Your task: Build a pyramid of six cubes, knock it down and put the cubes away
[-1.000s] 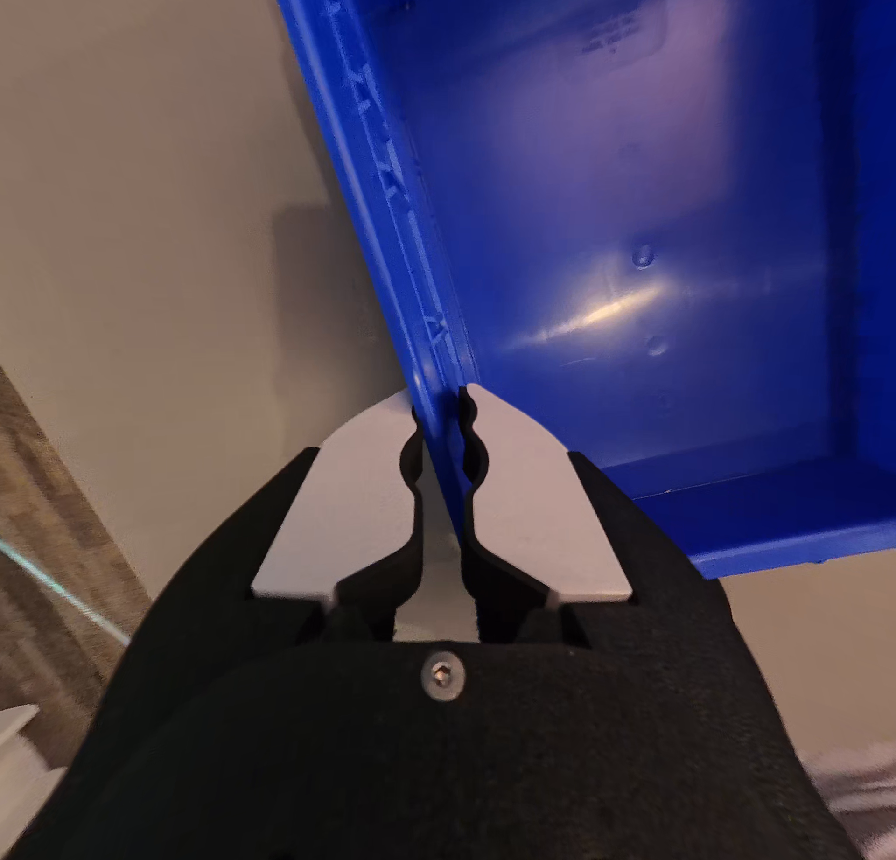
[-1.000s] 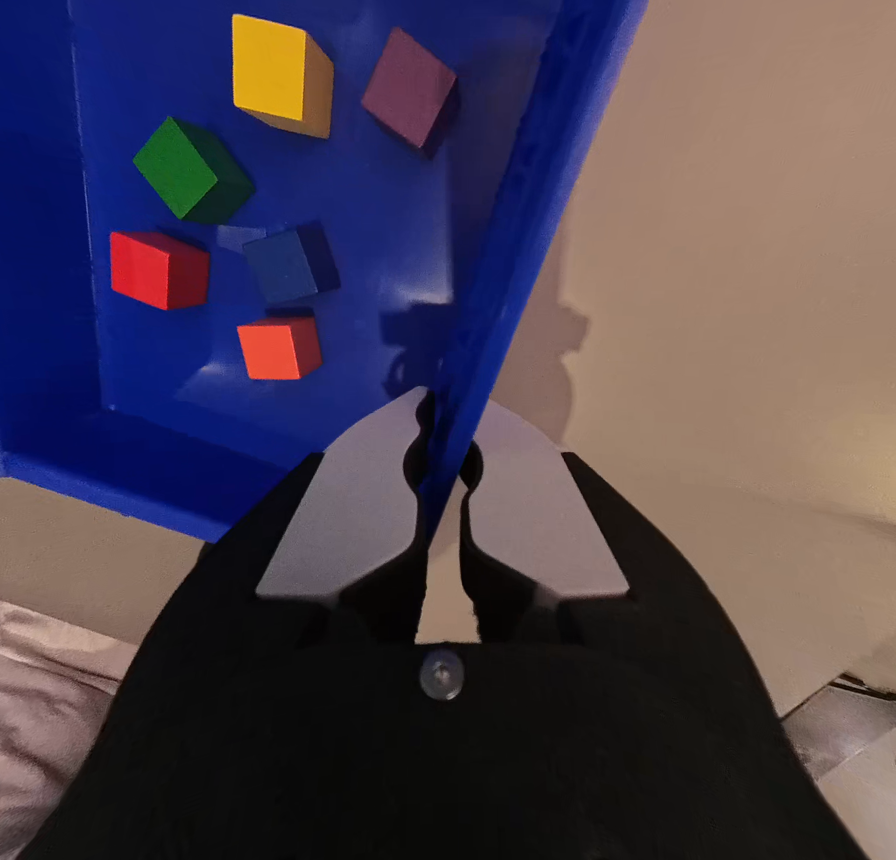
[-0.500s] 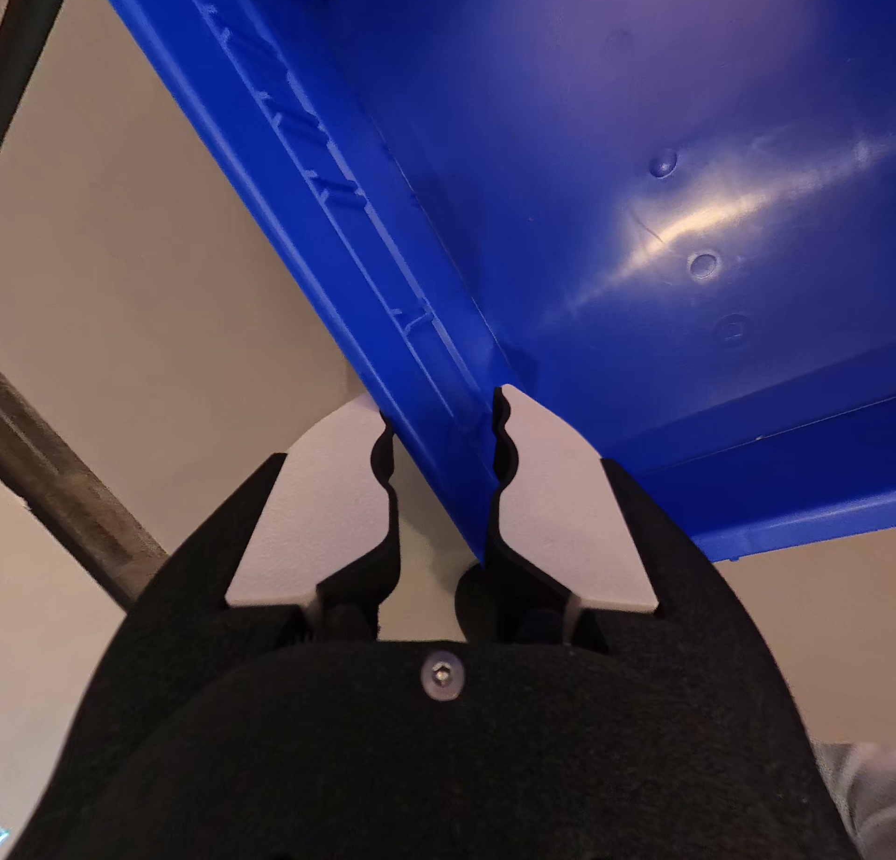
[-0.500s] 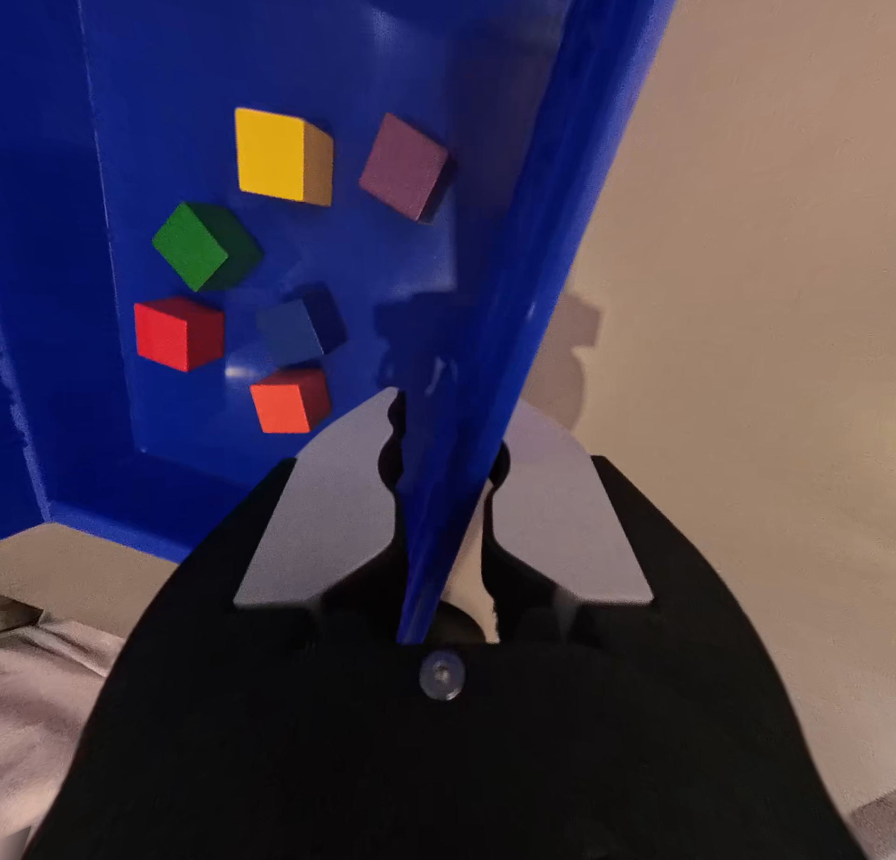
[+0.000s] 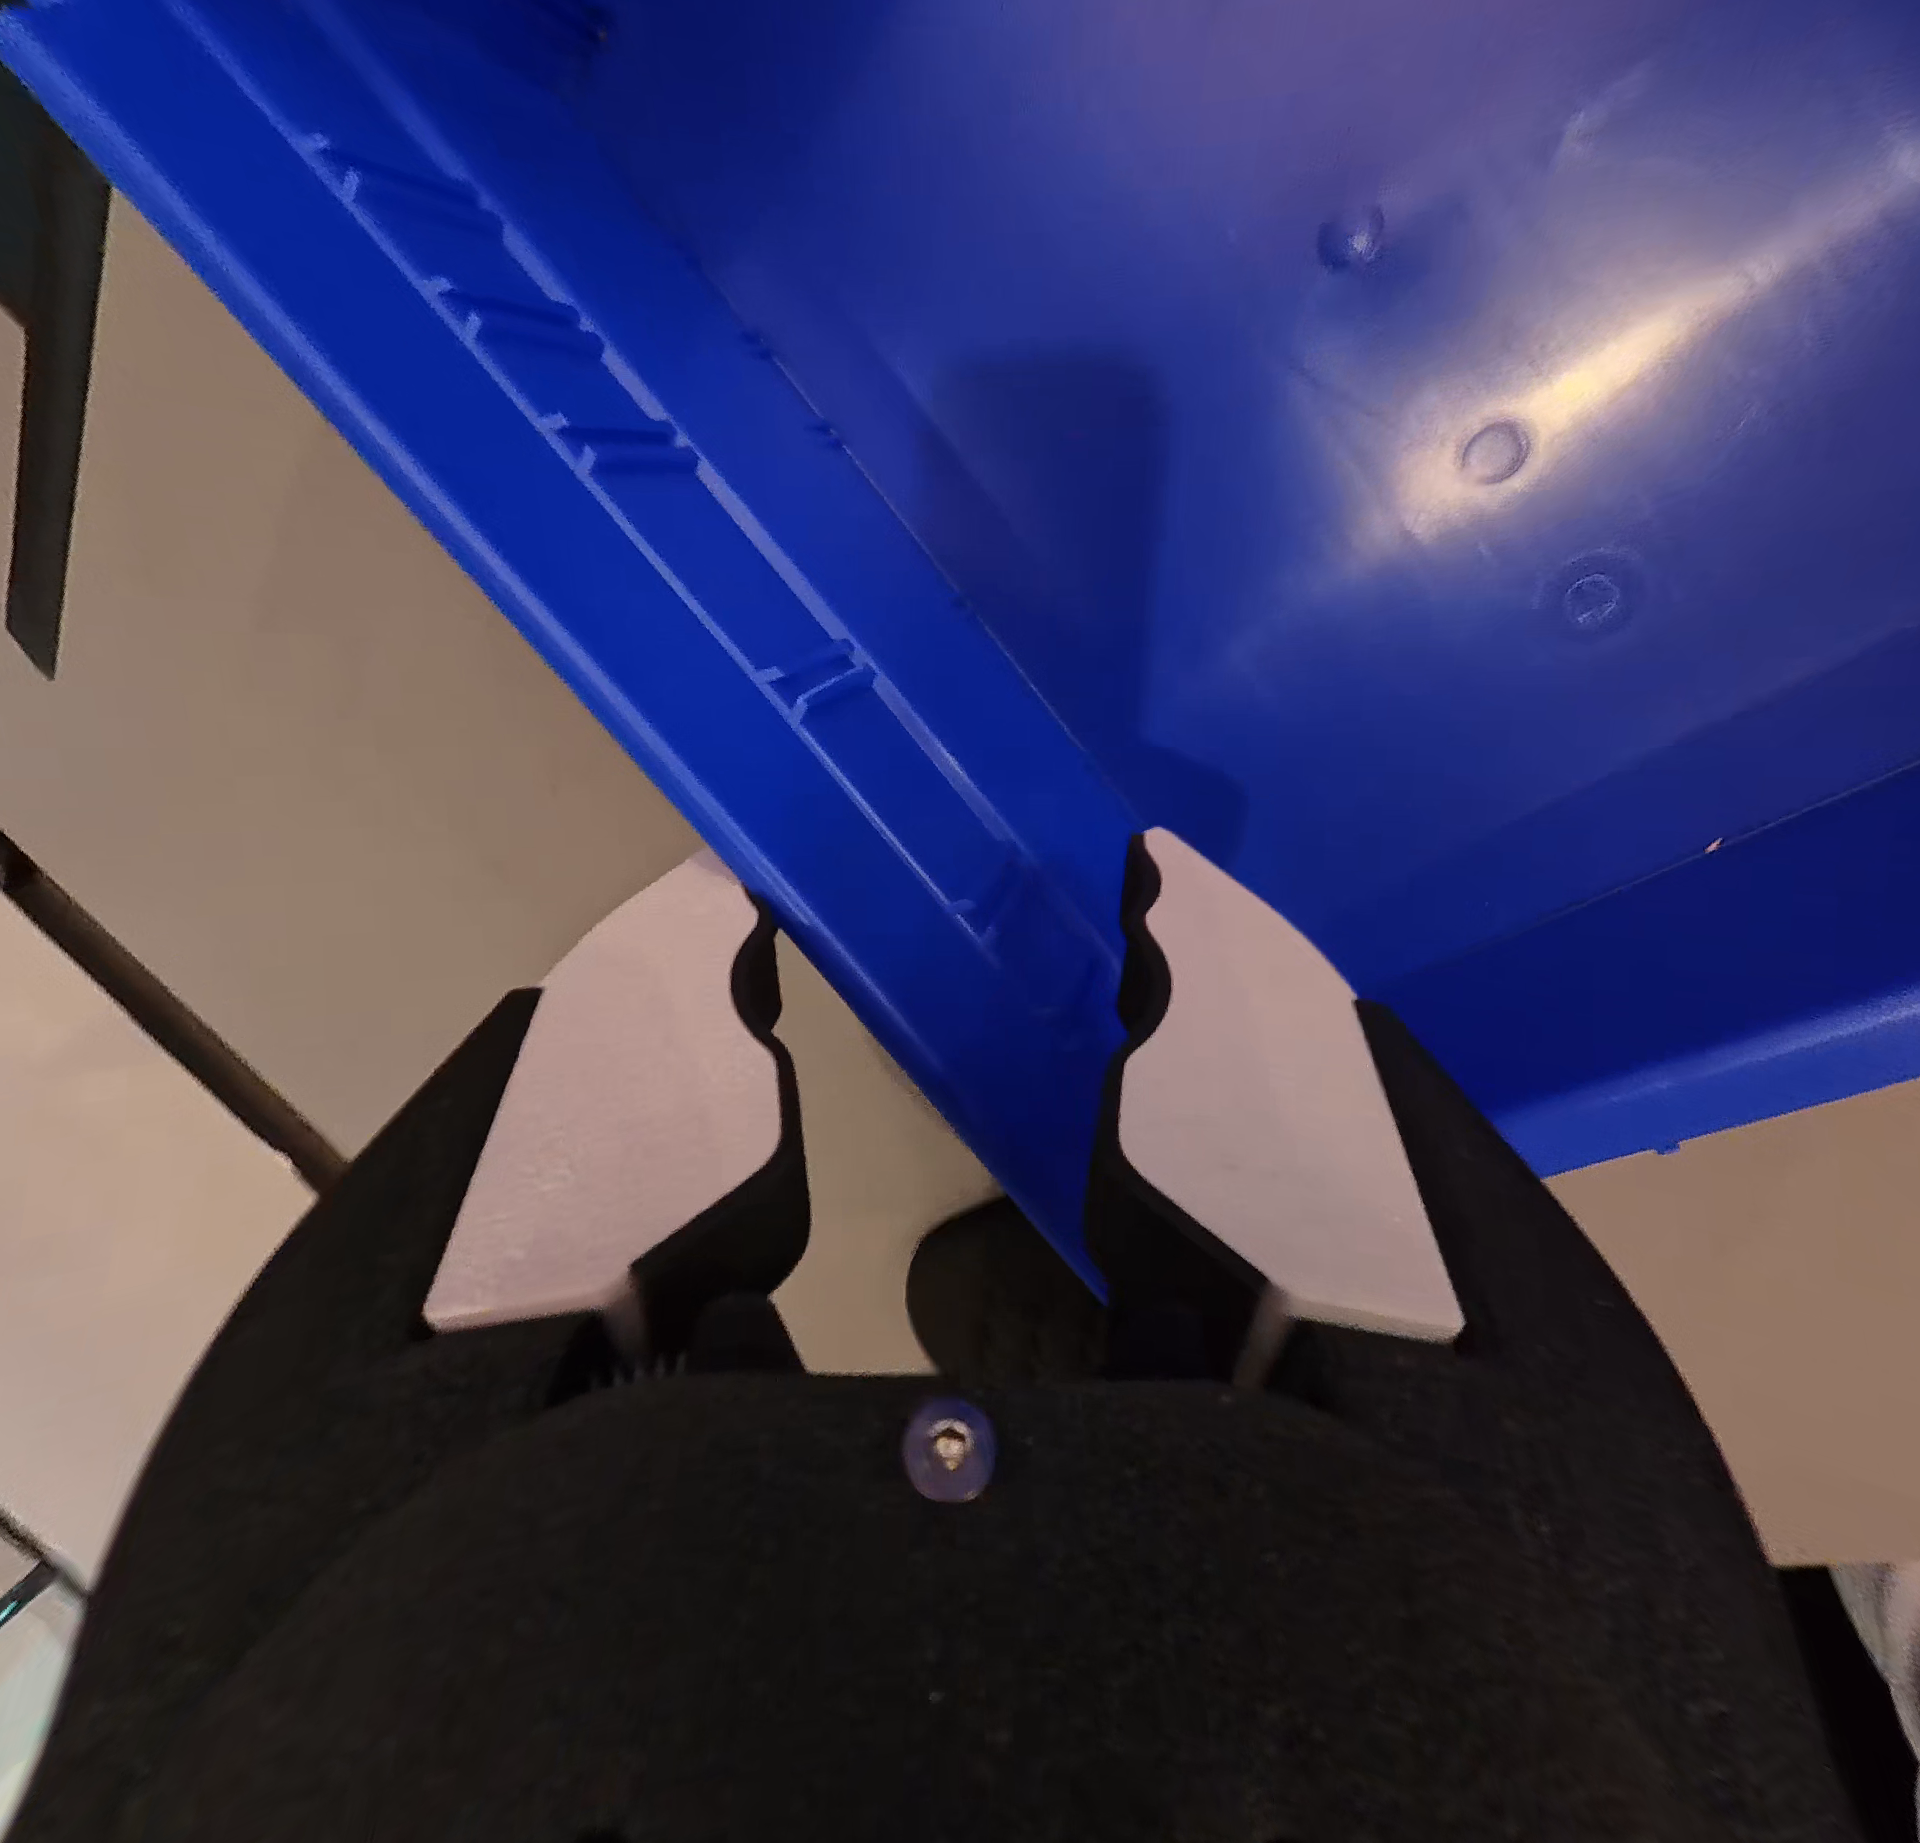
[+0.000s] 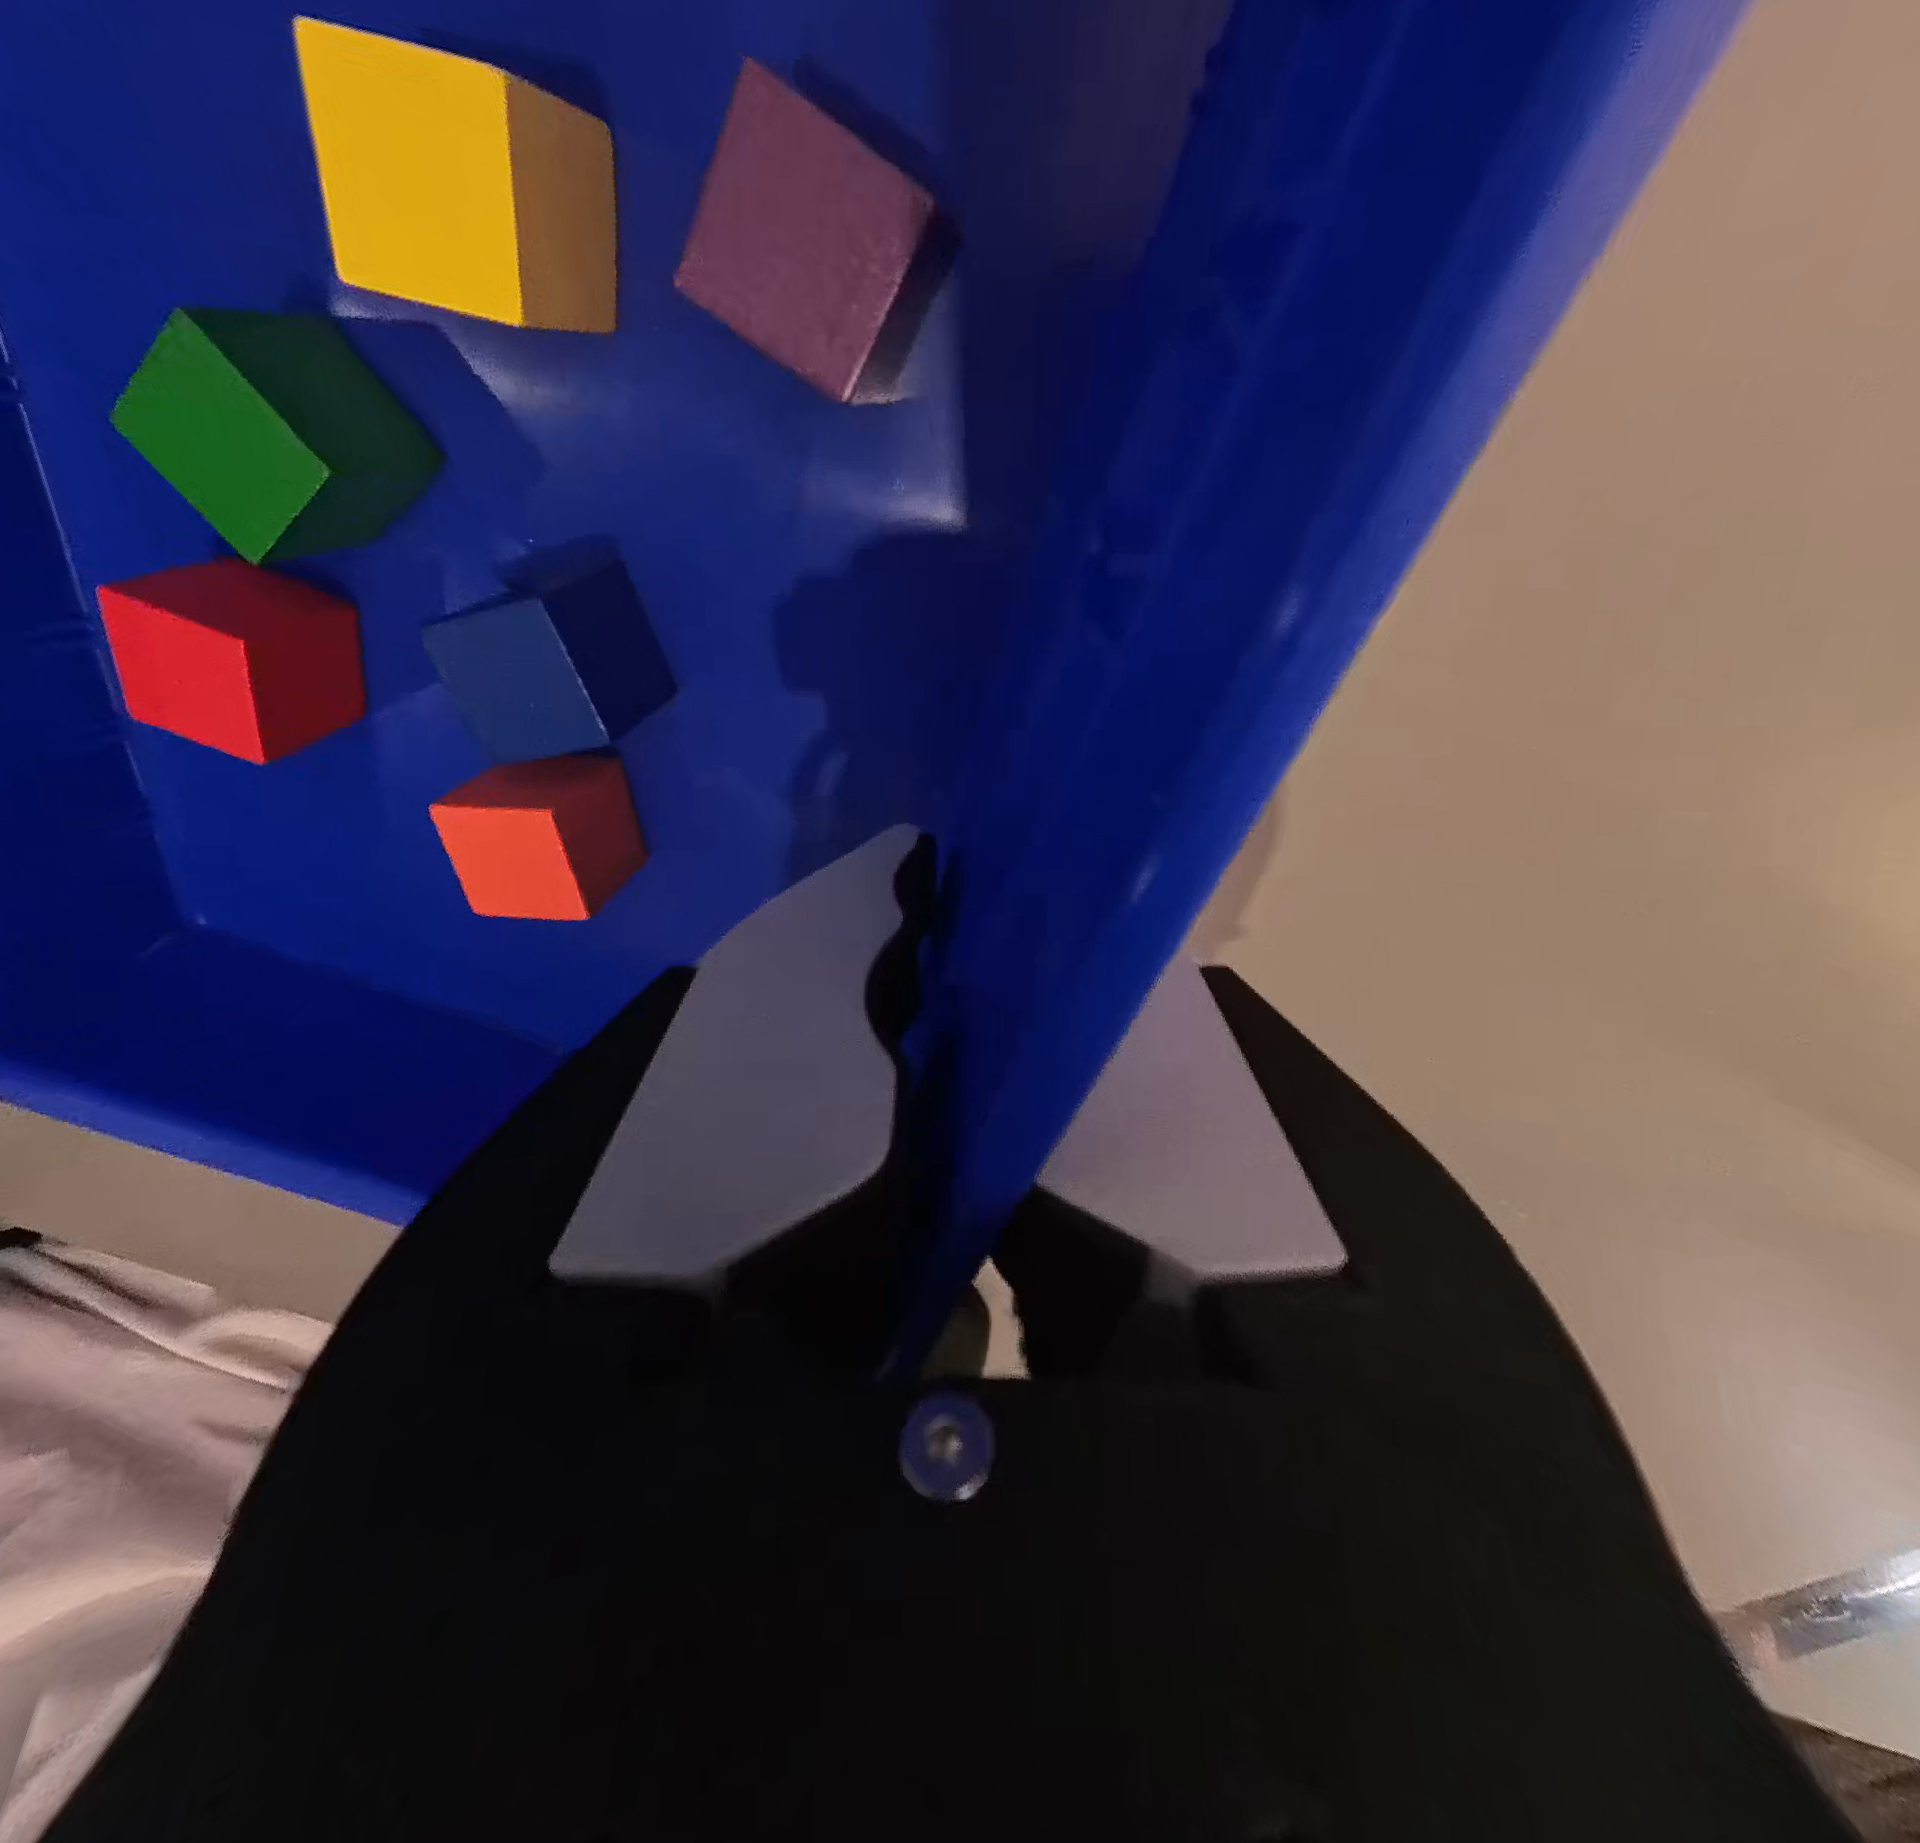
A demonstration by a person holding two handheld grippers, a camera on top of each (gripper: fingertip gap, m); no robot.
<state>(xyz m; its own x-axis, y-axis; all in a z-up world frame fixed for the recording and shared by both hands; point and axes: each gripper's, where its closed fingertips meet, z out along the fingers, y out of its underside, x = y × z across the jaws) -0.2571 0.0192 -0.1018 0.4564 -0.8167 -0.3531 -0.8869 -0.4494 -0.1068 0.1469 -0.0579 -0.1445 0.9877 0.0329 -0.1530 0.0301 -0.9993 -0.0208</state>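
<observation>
**Blue bin held by both side walls, six cubes inside**

While the left hand-held gripper [image 5: 940, 972] stands with its jaws apart around the left wall of the blue bin [image 5: 1351, 339], only its right finger seems to touch. The right hand-held gripper [image 6: 1023, 972] has its jaws around the right wall; I cannot tell if it pinches. On the bin floor lie the yellow cube [image 6: 426, 172], purple cube [image 6: 805, 235], green cube [image 6: 223, 432], red cube [image 6: 192, 655], blue cube [image 6: 514, 681] and orange cube [image 6: 509, 858]. I judge the cubes light, hard and loose, sliding if the glossy plastic bin tilts. Each cube is best taken on two flat opposite faces.
</observation>
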